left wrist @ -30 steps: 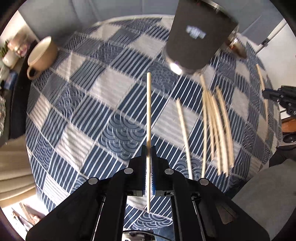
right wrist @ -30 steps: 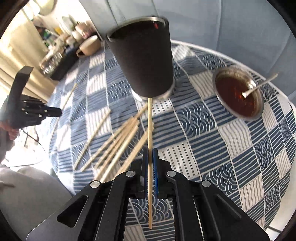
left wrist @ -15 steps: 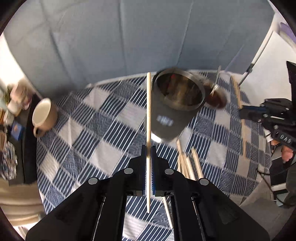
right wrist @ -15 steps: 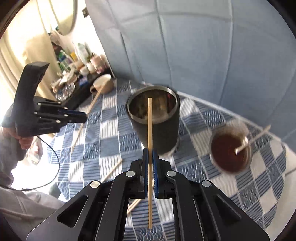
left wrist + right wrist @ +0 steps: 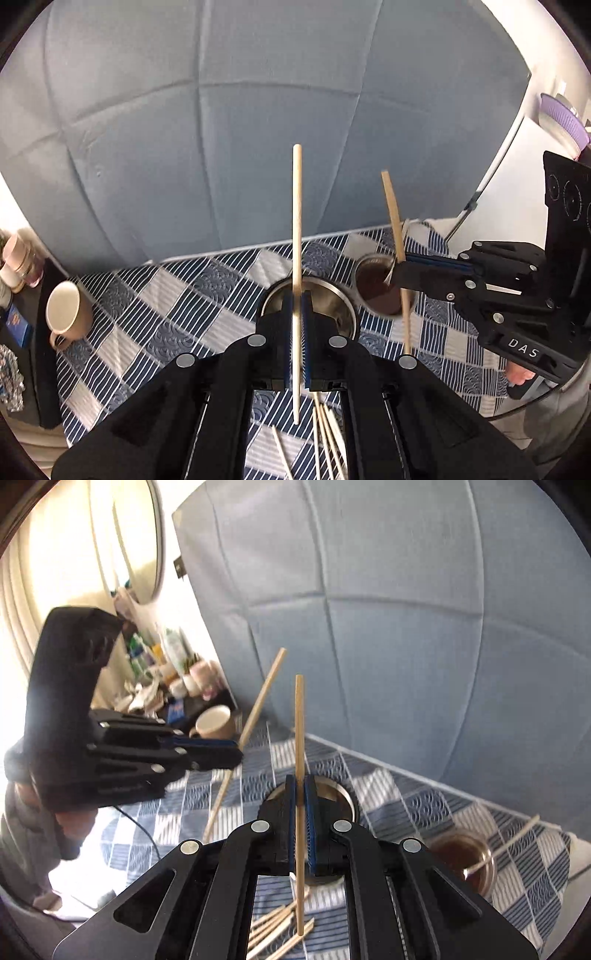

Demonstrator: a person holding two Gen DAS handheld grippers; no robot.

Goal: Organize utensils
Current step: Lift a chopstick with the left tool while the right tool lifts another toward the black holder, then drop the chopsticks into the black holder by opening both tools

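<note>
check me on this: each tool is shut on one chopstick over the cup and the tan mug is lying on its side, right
Not quite. In the left wrist view the mug stands upright on the cloth. The rest holds: left tool and right tool each clamp one chopstick over the cup.

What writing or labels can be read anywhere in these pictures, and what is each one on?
"DAS": pale raised letters on the black body of the right gripper, seen from the left wrist view.
Small blue box on the dark shelf at the left: it carries a printed design, too small to read.
Bottles on the cluttered shelf in the right wrist view: labels too blurred to read.
Nothing else legible.
</note>
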